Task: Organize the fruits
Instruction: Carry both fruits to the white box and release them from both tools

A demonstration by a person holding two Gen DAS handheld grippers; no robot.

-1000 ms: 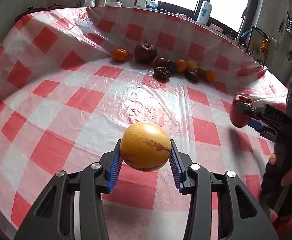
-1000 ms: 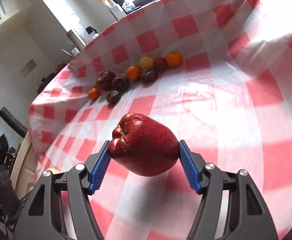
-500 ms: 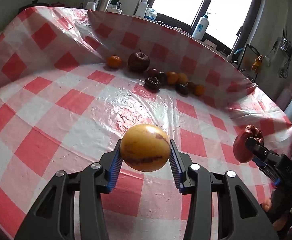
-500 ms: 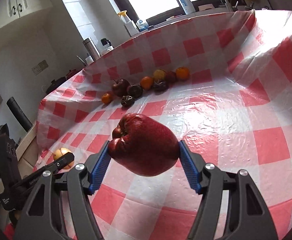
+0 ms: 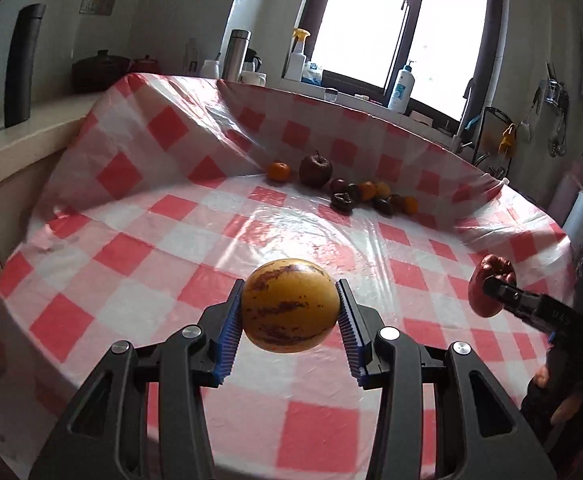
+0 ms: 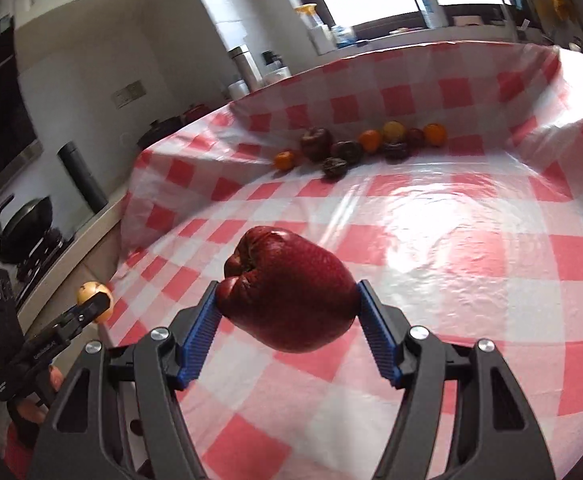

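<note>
Left wrist view: my left gripper (image 5: 290,307) clamps a round yellow brown-streaked fruit (image 5: 290,305).
Right wrist view: my right gripper (image 6: 287,294) clamps a wrinkled dark-red apple (image 6: 287,288).

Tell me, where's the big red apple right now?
The big red apple is pinched in the right gripper, held above the red-and-white checked tablecloth.

Home kitchen: wok (image 6: 25,222) on stove, windowsill bottles (image 5: 401,87).
</note>
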